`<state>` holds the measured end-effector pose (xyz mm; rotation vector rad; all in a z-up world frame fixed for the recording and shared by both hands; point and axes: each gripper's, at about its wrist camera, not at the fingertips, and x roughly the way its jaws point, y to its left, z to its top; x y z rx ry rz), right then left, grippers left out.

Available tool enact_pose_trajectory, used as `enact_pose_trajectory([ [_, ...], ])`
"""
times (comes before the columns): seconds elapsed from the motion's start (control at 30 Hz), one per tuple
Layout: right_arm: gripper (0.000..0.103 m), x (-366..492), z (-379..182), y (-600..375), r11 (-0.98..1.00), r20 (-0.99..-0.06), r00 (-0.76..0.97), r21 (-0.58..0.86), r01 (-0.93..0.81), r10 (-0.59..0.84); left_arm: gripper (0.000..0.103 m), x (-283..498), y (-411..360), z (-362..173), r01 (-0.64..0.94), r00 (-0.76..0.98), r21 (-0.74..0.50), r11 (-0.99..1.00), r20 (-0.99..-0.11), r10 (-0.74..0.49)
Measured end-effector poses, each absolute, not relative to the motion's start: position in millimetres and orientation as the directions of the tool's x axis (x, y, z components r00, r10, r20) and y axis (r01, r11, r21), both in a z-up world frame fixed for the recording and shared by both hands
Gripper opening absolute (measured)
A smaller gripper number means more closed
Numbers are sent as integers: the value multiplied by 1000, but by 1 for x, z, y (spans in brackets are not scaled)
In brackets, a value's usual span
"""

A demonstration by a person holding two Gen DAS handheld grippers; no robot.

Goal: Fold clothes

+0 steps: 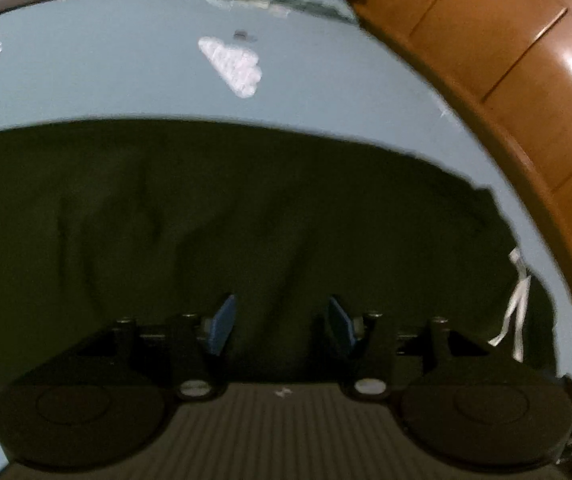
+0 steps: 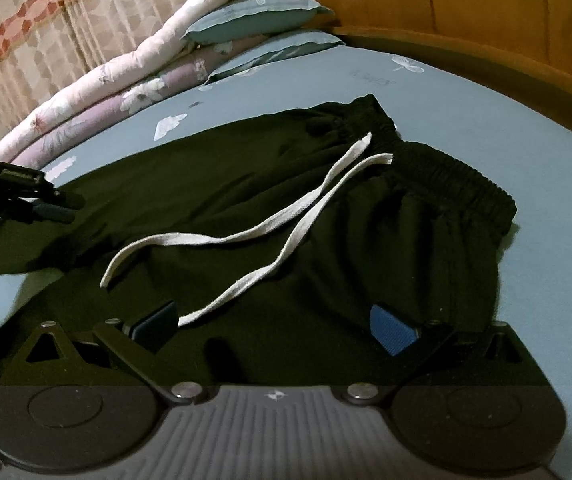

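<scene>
Two pillows stacked beyond black shorts, wooden headboard behind.

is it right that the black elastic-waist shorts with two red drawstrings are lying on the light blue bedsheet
Not quite: the drawstrings are white, not red, as the right wrist view shows. The rest holds: the black elastic-waist shorts lie on the light blue bedsheet.

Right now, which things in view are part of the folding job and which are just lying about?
Job:
black shorts
white drawstring
left gripper
right gripper

Lying about:
pillows
folded quilts
blue bedsheet
wooden headboard
curtain
</scene>
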<state>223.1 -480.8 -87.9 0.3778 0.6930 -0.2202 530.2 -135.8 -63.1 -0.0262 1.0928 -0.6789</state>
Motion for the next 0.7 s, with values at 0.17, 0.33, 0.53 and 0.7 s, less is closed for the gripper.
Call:
enact_pose_trajectory([
  [0.17, 103, 219, -90, -482, 913, -649, 758, 272, 306, -61, 57, 487, -118, -67, 533, 255, -302, 790, -833, -490],
  [0.33, 103, 217, -91, -483, 913, -644, 763, 279, 298, -52, 58, 475, -118, -40, 624, 286, -226, 748, -825, -488],
  [0.53, 103, 223, -89, -480, 906, -659, 748, 268, 328, -77, 64, 510, -92, -45, 492, 377, -275, 826, -787, -487],
  [0.7, 103, 221, -88, -478, 906, -660, 747, 266, 330, -79, 64, 526, -66, -67, 398, 437, -157, 904, -833, -338],
])
